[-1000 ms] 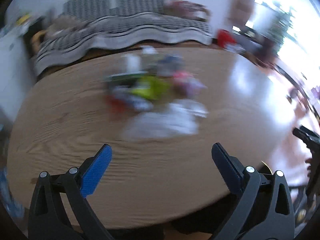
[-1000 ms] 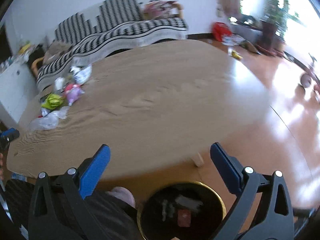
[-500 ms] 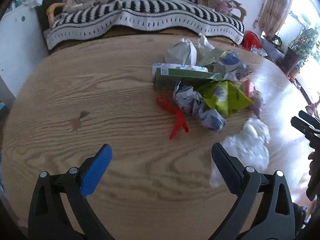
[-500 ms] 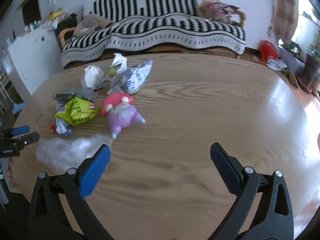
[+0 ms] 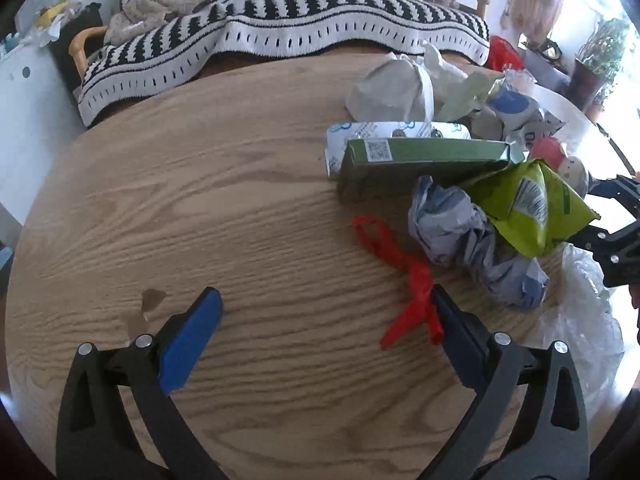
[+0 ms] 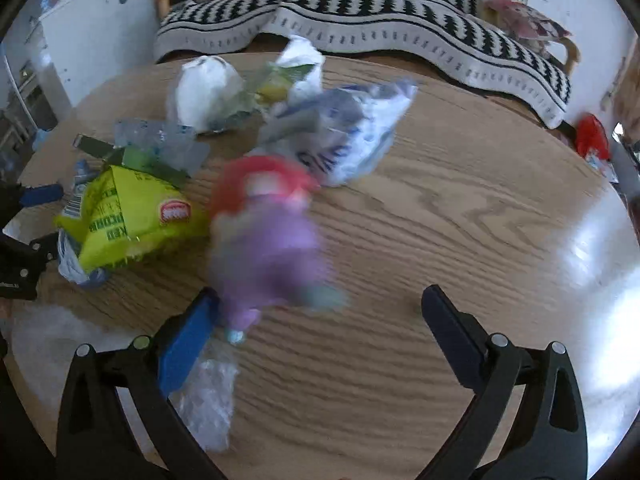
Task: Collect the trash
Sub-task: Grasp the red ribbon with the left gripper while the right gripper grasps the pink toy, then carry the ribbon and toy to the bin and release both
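Note:
A heap of trash lies on a round wooden table (image 5: 200, 208). In the left wrist view my left gripper (image 5: 324, 332) is open, its right fingertip touching the tail of a red plastic strip (image 5: 404, 276). Past it lie a crumpled grey-blue wrapper (image 5: 468, 240), a yellow-green snack bag (image 5: 528, 208), a green box (image 5: 420, 160) and a white paper bag (image 5: 392, 92). In the right wrist view my right gripper (image 6: 320, 320) is open just short of a blurred purple toy with a red cap (image 6: 268, 240). The snack bag (image 6: 128, 220) lies to its left, a white-and-blue bag (image 6: 348, 136) behind.
Clear crumpled plastic (image 5: 576, 320) lies at the table's near right edge, also seen as the plastic (image 6: 208, 392) under my right gripper's left finger. A sofa with a black-and-white striped throw (image 5: 300, 28) stands behind the table. A white cabinet (image 6: 88, 40) is at the left.
Both grippers have moved closer to the heap. The red strip now reaches the left gripper's right finger, and the purple toy fills the space ahead of the right gripper.

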Tool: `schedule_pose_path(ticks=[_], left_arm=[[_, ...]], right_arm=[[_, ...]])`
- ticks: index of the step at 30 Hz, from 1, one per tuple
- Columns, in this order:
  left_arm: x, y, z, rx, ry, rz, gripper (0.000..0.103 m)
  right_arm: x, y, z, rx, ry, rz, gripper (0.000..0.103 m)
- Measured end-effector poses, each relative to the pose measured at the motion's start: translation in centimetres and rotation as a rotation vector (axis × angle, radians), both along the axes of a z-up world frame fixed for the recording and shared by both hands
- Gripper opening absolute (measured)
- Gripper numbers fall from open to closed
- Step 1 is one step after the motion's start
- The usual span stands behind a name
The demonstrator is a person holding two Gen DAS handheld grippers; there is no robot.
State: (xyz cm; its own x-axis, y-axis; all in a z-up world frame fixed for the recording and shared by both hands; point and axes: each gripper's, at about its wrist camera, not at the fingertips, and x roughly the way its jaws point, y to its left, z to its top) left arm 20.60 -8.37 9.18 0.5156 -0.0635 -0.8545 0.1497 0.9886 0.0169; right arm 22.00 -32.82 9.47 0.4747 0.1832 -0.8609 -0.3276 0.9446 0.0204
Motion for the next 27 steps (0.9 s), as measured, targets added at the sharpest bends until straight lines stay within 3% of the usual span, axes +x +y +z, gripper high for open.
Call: schedule_pose_path(ticks=[12, 13, 14, 15, 16, 18, 20, 27], left_arm=[[-0.2, 0.1, -0.2, -0.011, -0.036, -0.015, 0.097], [-0.4, -0.1, -0.2, -0.014, -0.042, -0.038, 0.09], [-0.7, -0.5, 0.3, -0.017, -0.068, -0.069, 0.05], [-0.7, -0.7, 0.7, -0.01, -0.083, -0.066, 0.01], [-0.6, -0.7, 0.8, -0.014, -0.066, -0.038, 0.009], [-0.6, -0.2, 0.9, -0.117, -0.026, -0.021, 0.007], [-1.3, -0.3, 1.6, -0.094, -0.057, -0.011, 0.007], [-3.1, 0.6, 5.0, -0.139, -0.087, 0.06, 0.007]], right_arm=[[0.7, 0.5, 0.0, 0.008, -0.006, -0.005, 0.098], [0.4, 0.6, 0.1, 0.01, -0.009, -0.004, 0.096], [0.1, 0.7, 0.5, 0.017, -0.028, 0.004, 0.089], [-0.3, 0.8, 1.1, 0.029, -0.052, 0.007, 0.049], [-0.6, 0.9, 1.2, 0.034, -0.037, -0.008, 0.047], [-1.4, 0.8, 1.3, 0.075, -0.033, -0.001, 0.043], [-2.5, 0.7, 1.7, 0.066, -0.064, -0.005, 0.043], [-3.5, -2.4, 4.8, 0.142, -0.123, -0.086, 0.043]])
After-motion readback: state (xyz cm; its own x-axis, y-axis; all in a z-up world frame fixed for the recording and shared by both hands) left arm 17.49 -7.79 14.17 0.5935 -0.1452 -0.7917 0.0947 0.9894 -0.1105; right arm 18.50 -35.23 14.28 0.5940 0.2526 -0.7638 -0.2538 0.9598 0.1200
